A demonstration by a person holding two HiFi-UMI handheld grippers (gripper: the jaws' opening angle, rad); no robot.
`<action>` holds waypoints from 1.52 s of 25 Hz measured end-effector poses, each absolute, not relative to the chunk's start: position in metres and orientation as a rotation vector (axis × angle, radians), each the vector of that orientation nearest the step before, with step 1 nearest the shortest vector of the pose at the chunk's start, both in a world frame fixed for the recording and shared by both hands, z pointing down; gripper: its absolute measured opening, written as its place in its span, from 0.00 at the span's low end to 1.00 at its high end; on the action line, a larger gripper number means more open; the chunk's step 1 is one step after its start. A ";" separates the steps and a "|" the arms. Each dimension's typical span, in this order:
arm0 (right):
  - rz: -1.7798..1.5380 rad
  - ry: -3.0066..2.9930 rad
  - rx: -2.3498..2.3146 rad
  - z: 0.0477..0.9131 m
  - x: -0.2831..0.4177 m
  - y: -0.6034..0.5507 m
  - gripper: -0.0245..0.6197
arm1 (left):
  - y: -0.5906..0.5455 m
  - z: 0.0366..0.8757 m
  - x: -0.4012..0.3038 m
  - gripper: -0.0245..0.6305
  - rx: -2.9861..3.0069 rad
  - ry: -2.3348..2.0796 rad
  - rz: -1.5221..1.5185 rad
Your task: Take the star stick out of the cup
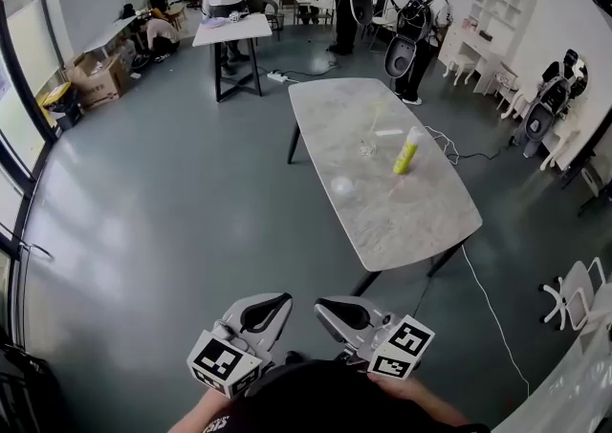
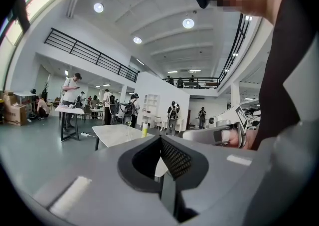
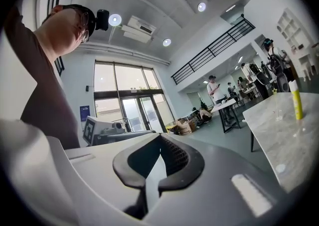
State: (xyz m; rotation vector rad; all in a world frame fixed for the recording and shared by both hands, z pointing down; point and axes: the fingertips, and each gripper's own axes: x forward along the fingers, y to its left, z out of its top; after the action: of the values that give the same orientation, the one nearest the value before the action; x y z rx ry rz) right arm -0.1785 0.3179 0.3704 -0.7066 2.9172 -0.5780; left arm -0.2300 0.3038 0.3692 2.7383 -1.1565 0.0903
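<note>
two closed claws: left claw (image 1: pixel 283 303), right claw (image 1: pixel 321 308); open floor (image 1: pixel 172 230) before table (image 1: pixel 411 221) edge.

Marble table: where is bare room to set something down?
The table is bare at its near end, before the yellow bottle, and far end, beyond the cup. Crowded: the middle, around them and a small round thing.

The person holds both grippers low and close to the body, side by side and roughly level, pointing forward. The left gripper (image 1: pixel 275 305) has its jaws pressed together with nothing between them. The right gripper (image 1: pixel 327 307) is likewise closed and empty. Their tips lean slightly toward each other without touching.
</note>
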 end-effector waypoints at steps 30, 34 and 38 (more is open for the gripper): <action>-0.733 2.902 -0.651 0.381 -0.065 0.140 0.06 | 0.124 0.371 -0.102 0.04 2.723 -1.080 0.123; -0.757 2.879 -0.667 0.388 -0.027 0.119 0.06 | 0.101 0.374 -0.062 0.04 2.729 -1.056 0.136; -0.763 2.870 -0.684 0.389 0.009 0.106 0.06 | 0.083 0.385 -0.035 0.04 2.687 -1.045 0.171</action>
State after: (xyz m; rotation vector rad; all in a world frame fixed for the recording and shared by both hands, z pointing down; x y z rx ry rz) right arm 0.0093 0.1059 0.3886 -0.6842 2.8699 -0.7634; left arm -0.0348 0.0831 0.3850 2.6868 -1.0453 0.1707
